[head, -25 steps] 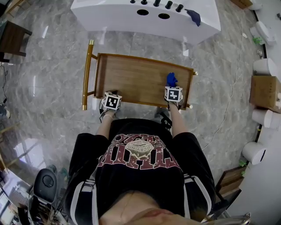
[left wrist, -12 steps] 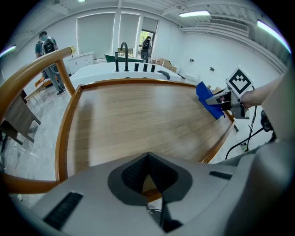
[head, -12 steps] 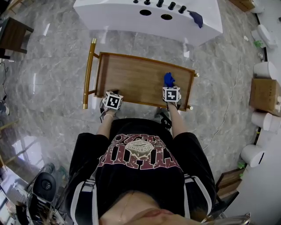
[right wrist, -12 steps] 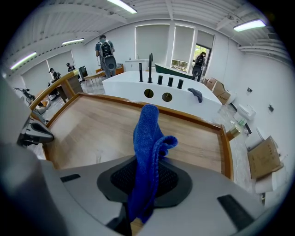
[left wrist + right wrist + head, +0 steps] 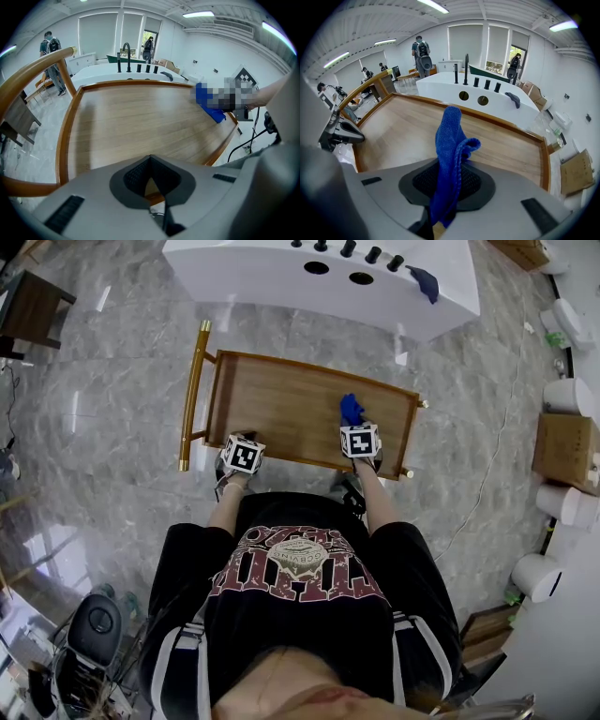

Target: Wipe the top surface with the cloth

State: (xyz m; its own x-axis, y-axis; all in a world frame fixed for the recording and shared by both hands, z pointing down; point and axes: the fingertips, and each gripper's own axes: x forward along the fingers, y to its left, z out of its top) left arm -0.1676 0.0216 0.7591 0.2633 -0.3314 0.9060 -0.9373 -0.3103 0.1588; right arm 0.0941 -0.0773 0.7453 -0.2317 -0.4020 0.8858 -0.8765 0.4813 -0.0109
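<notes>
A wooden cart top (image 5: 281, 409) with a raised rim stands in front of me. My right gripper (image 5: 354, 424) is over its near right part, shut on a blue cloth (image 5: 351, 409). In the right gripper view the cloth (image 5: 450, 136) stands up out of the closed right gripper (image 5: 449, 173) above the wood (image 5: 398, 136). My left gripper (image 5: 239, 439) sits at the near left edge. Seen in its own view, the left gripper (image 5: 150, 161) has its jaws closed, with the near wooden rim showing between them. That view also catches the cloth (image 5: 215, 115) at the far right.
A gold handle (image 5: 192, 395) runs along the cart's left end. Beyond the cart is a white counter (image 5: 253, 277) with black taps and a dark cloth (image 5: 422, 279). A cardboard box (image 5: 562, 432) and white stools are at the right, and a dark table (image 5: 28, 310) is upper left.
My right gripper has carried the blue cloth a little leftward along the cart top. The left gripper has stayed at the near left edge.
</notes>
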